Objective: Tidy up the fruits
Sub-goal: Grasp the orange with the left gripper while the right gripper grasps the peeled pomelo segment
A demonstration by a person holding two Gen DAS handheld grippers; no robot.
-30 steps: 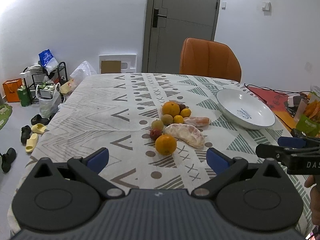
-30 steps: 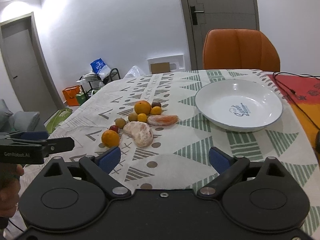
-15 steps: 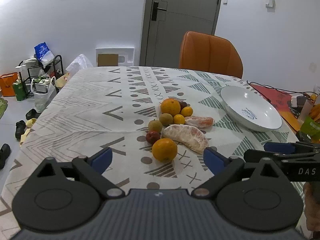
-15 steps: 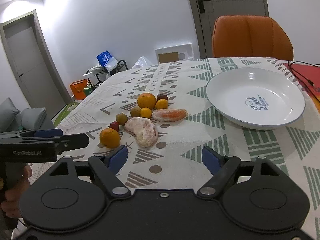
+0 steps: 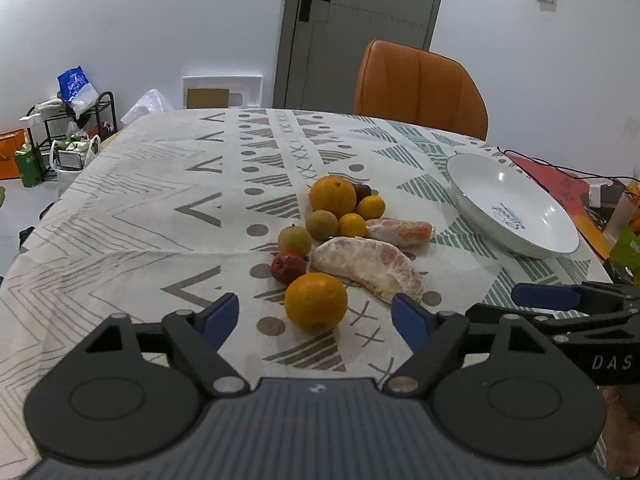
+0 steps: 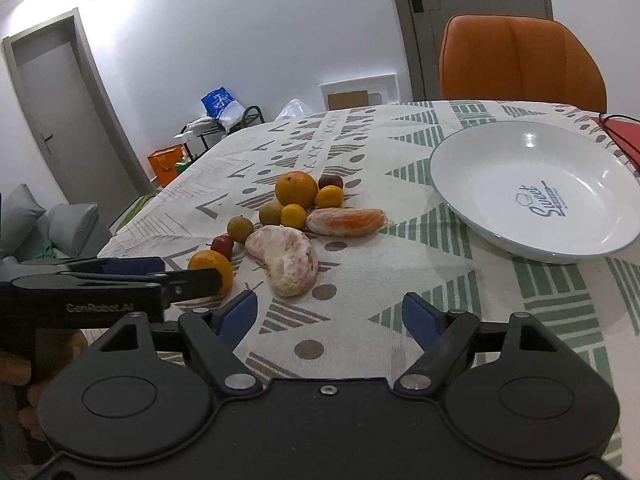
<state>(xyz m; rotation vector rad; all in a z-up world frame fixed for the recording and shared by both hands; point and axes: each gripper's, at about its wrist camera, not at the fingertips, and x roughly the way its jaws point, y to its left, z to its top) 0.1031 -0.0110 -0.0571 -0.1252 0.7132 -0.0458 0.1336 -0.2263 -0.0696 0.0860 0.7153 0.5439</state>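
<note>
Patterned tablecloth (image 5: 168, 216): I have brought my left claw (image 5: 316, 316), jaws spread and empty, closer, so the nearest round orange (image 5: 316, 301) sits between its tips; the white ceramic plate (image 5: 472, 176) lies far right, unfilled.

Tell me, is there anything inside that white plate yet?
No fruit. The white plate holds only a blue printed "Sweet" logo on its bottom. The fruit pile sits beside it on the tablecloth. What lies under the plate is hidden.
</note>
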